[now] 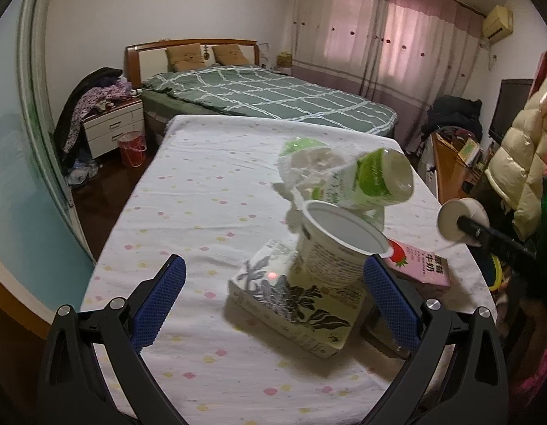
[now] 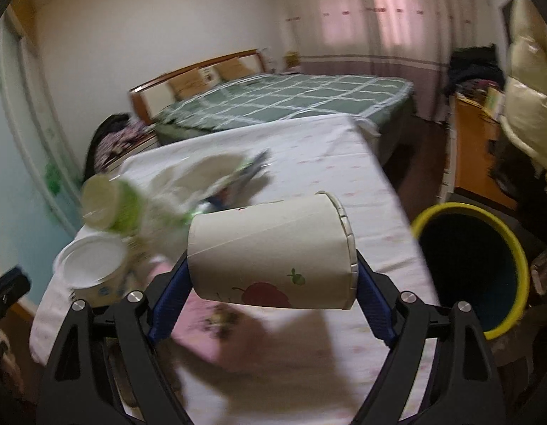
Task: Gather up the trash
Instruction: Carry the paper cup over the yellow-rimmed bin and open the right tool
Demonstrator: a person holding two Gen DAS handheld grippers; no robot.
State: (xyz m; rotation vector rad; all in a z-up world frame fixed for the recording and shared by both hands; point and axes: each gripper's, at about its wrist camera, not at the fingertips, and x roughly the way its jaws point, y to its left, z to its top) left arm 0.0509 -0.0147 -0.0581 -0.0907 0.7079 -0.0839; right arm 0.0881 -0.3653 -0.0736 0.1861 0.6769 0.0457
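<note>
My right gripper [image 2: 271,269] is shut on a white paper cup [image 2: 269,248] with a red fruit print, held sideways above the table's right edge. The same paper cup [image 1: 454,217] shows end-on at the right of the left wrist view. A yellow-rimmed bin [image 2: 464,208] stands on the floor to the right of it. My left gripper [image 1: 275,294] hangs open over a white yogurt tub [image 1: 330,251] leaning on a flower-printed tissue box [image 1: 294,301]. Behind them lie a green-labelled cup [image 1: 376,180], crumpled tissue [image 1: 308,166] and a pink milk carton [image 1: 425,265].
The table [image 1: 188,212] has a dotted white cloth. Behind it is a bed with a green checked cover [image 1: 273,95]. A nightstand piled with clothes [image 1: 110,124] and a red bucket [image 1: 131,148] are at the left. A cream padded jacket [image 1: 521,148] hangs at the right.
</note>
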